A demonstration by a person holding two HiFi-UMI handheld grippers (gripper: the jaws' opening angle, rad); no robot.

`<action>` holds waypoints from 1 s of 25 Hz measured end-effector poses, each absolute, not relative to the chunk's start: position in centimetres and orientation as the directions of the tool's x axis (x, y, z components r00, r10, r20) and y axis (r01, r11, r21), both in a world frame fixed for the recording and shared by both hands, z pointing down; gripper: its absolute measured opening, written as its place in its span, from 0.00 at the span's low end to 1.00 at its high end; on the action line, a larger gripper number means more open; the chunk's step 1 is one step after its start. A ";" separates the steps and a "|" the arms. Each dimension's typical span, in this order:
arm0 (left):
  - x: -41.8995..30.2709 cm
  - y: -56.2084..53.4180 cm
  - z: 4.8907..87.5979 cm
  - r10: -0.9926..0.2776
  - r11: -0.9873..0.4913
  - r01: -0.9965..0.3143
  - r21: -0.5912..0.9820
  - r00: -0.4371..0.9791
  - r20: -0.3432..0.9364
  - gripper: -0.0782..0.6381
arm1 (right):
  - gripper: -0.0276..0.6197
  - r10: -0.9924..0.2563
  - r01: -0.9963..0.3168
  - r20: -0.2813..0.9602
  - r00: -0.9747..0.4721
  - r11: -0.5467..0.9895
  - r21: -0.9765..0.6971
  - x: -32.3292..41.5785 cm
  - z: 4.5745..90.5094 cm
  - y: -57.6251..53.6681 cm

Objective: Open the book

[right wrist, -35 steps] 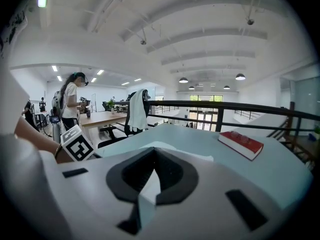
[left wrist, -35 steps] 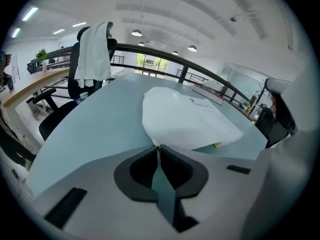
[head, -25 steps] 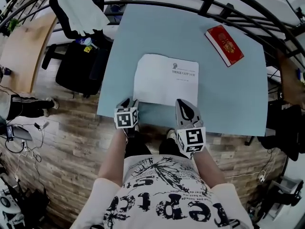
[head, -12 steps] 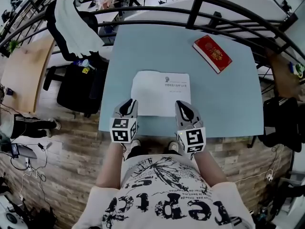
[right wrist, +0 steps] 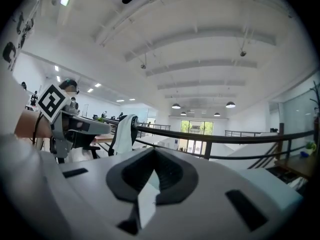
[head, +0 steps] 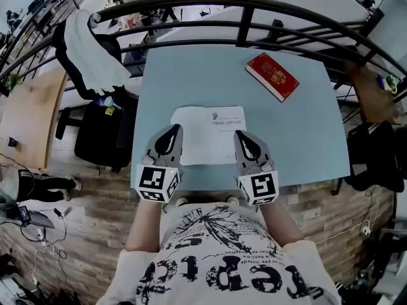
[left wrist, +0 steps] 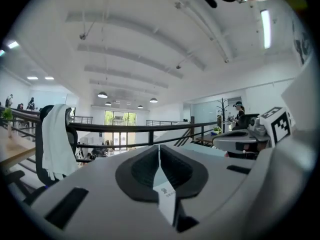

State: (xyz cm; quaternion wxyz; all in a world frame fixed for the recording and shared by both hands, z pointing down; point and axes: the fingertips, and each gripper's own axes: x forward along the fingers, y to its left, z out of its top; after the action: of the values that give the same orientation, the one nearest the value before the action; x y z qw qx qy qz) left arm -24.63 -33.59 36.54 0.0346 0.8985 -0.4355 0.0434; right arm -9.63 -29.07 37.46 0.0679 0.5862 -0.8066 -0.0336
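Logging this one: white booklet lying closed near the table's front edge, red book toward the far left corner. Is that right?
No: the red book sits toward the far right corner of the table, as the head view shows. The white booklet lies closed near the front edge.

An open-plan office on a mezzanine: a curved black metal railing (head: pixel 245 24), black office chair (head: pixel 95 132), round pendant ceiling lamps (left wrist: pixel 102 95), pale blue desk (head: pixel 305 126), distant workstations.

Held forward side by side, left gripper (head: pixel 172 130) and right gripper (head: pixel 241 135) point level, jaws pressed together, empty
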 end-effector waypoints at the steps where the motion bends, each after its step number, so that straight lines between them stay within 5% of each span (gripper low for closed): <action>1: -24.3 -33.4 35.7 -0.779 -0.623 -0.782 0.002 0.621 0.087 0.14 | 0.06 -0.952 -0.942 0.058 -0.302 0.307 0.137 -9.4 37.0 -29.1; 25: -23.1 -32.3 32.5 -0.763 -0.645 -0.764 -0.016 0.646 -0.018 0.14 | 0.06 -0.950 -0.935 0.018 -0.311 0.309 0.176 -8.6 34.6 -29.7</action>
State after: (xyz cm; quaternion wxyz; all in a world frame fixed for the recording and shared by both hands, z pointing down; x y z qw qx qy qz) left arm -23.11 -32.29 32.46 -0.0111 0.9070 -0.4209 -0.0045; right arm -8.59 -29.73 34.55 0.0592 0.5841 -0.8068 -0.0662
